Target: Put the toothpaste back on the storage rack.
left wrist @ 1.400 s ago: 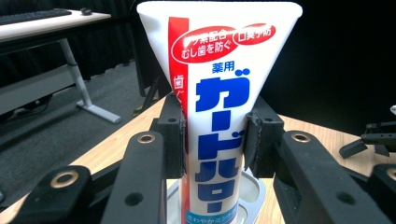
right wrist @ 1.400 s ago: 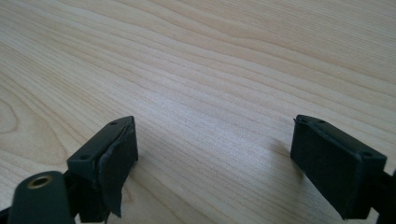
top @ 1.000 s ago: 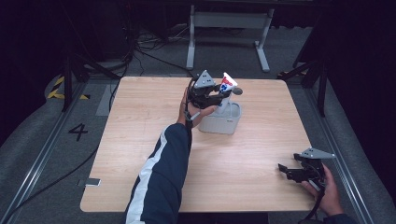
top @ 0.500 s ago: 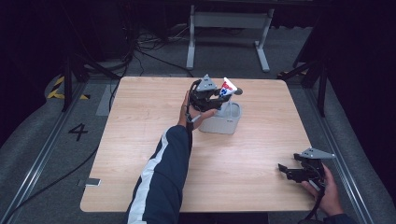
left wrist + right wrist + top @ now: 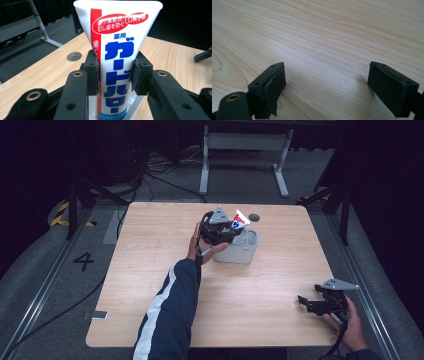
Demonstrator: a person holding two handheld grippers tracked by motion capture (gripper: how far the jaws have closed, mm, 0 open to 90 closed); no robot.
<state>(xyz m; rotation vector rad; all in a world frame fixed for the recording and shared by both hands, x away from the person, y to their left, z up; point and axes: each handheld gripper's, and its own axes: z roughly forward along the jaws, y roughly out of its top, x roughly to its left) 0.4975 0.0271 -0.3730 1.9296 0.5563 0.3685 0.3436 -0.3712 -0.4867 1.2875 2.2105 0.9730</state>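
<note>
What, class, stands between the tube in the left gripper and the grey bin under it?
Nothing visible. The left gripper is shut on the tube, held upright, with its lower end at or just inside the open top of the bin. The right gripper lies open and far off near the table edge.

Your left tool (image 5: 113,75) clamps the toothpaste tube (image 5: 116,57) upright between its pads, over the desk (image 5: 47,72).
</note>
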